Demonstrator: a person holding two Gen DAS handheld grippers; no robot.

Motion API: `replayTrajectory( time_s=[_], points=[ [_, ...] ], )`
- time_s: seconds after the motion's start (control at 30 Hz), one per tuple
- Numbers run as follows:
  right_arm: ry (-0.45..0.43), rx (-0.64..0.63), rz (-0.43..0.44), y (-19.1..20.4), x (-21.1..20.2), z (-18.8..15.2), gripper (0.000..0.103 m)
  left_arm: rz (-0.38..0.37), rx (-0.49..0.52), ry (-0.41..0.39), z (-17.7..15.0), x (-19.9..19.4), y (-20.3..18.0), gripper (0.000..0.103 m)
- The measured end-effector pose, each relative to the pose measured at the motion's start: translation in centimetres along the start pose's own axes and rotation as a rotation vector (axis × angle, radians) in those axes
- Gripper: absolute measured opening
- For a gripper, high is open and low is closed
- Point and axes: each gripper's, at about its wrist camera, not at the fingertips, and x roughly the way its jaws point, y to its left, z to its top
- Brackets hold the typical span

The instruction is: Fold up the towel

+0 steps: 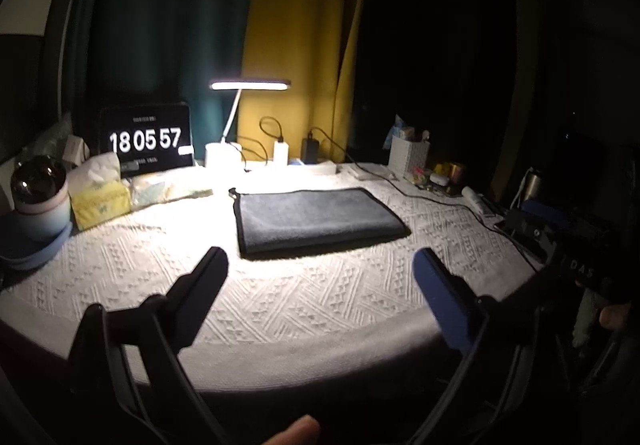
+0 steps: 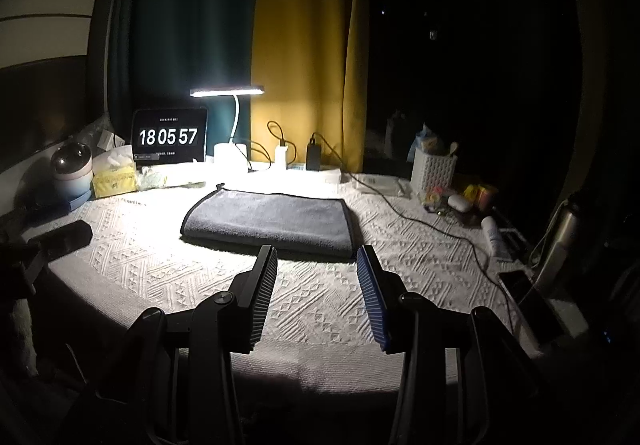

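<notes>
Lying folded on the tablecloth (image 1: pixel 320 309), grey towel (image 1: pixel 316 219), both tools spread, left tool (image 1: pixel 320 265), right tool (image 2: pixel 316 257), right side dark.

Grey towel (image 1: pixel 316 219) with dark trim lies folded flat, just past the open jaws' tips, nothing touching it.

You can read "18 05 57" in large white digits on the black clock screen (image 1: pixel 145 139) at the far left of the table, just left of the lamp; it shows the same in the right wrist view (image 2: pixel 169 137). The small lines above and below the digits are too fine to read. At the right edge, a dark gripper body (image 1: pixel 583 269) bears the letters "DAS".
</notes>
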Motion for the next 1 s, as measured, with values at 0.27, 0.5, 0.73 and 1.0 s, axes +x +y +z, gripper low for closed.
replayTrajectory(
  time_s=[0.27, 0.5, 0.73, 1.0],
  points=[
    [-0.012, 0.002, 0.004, -0.12, -0.23, -0.07, 0.058, 0.097, 0.048, -0.023, 0.29, 0.03, -0.7, 0.095],
    [-0.007, 0.008, 0.01, -0.11, -0.02, -0.1, 0.059, 0.115, 0.07, -0.042, 0.22, 0.02, -0.82, 0.095],
    [-0.004, 0.003, 0.014, 0.16, 0.14, -0.1, 0.059, 0.099, 0.051, -0.058, 0.3, -0.39, -0.52, 0.095],
    [0.004, 0.0, 0.015, 0.25, 0.37, -0.17, 0.059, 0.105, 0.041, -0.046, 0.23, -0.18, -0.47, 0.095]
  ],
)
